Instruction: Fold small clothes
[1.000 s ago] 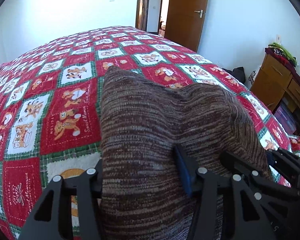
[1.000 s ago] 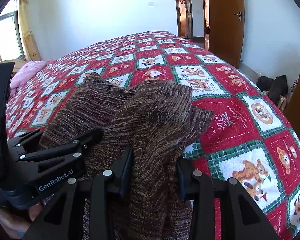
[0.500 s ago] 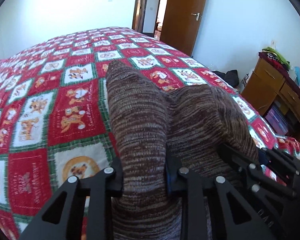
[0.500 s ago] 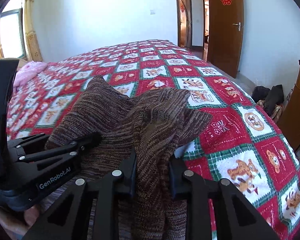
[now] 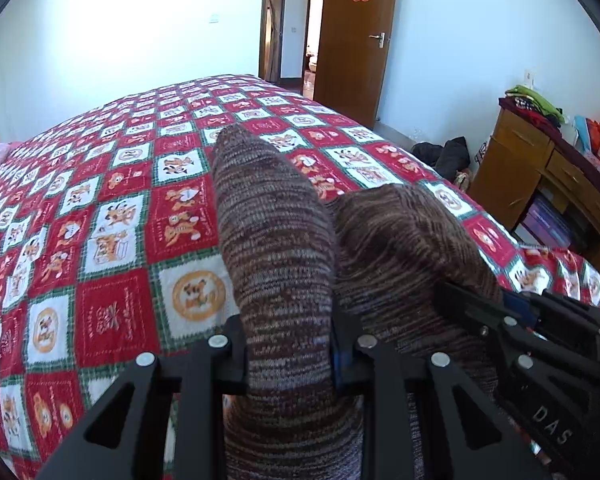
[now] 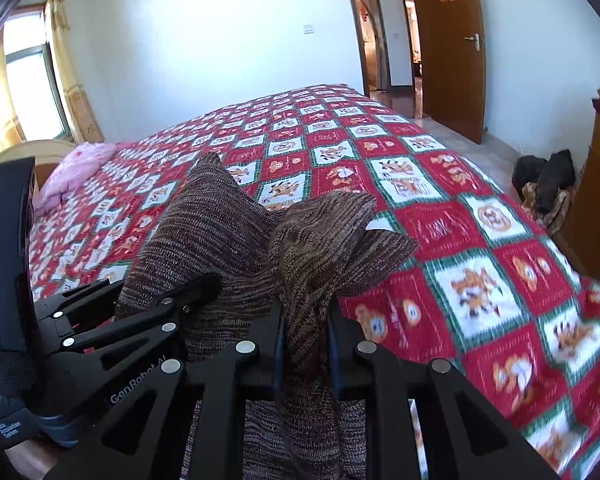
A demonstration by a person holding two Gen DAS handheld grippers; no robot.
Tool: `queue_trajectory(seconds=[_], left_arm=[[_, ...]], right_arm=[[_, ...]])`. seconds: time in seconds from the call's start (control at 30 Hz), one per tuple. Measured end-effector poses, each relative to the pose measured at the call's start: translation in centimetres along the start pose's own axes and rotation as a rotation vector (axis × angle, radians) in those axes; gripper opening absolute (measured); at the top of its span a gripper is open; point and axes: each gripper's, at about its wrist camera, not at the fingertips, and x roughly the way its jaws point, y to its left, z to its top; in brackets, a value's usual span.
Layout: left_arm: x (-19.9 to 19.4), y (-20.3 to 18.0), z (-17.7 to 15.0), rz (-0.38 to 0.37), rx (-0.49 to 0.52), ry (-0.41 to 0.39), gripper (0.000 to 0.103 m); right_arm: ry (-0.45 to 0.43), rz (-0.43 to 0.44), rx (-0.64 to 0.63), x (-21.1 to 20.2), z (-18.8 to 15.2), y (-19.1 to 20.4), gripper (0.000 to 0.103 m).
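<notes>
We hold both grippers side by side at the near edge of the bed, each pointing forward and slanting down toward the red, white and green patchwork bedspread point(image 5: 112, 248). The left gripper point(image 5: 290, 354) has its jaws drawn in on a thick bunch of the brown knit garment point(image 5: 276, 240); they have stopped closing, and the fabric fills the whole gap between them. The right gripper point(image 6: 304, 350) pinches a thinner, twisted strand of the same garment point(image 6: 228, 232); its jaws have just been closing further, and the cloth is squeezed tight between them.

The garment is lifted at its near edge by both grips and slopes away from us down onto the bedspread, its far corner still lying on the cloth near the middle of the bed. In the right wrist view a loose flap folds over toward the right.

Each camera sees the other gripper only in part: the right one cuts in at the lower right of the left view, the left one at the lower left of the right view, both running off the frame. We cannot see the fingertips themselves, since the knit covers them. The garment's near end drops below both frames, so its full shape is unclear. The hands holding the grippers are out of view.
</notes>
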Motion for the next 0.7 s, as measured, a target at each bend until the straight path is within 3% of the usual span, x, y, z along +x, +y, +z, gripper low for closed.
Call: queue_trajectory(seconds=[0.23,0.7], left_arm=[[-3.3,-1.1,-0.8,-0.004,0.041,-0.042,0.028],[-8.7,-2.7,-1.0,-0.122,0.074,-0.119,0.028]], right_arm=[[-0.047,0.034,0.079,-3.7,-1.8,0.1,0.017],[-0.191,0.028,0.130,-12.3,-4.0,0.1,0.017]])
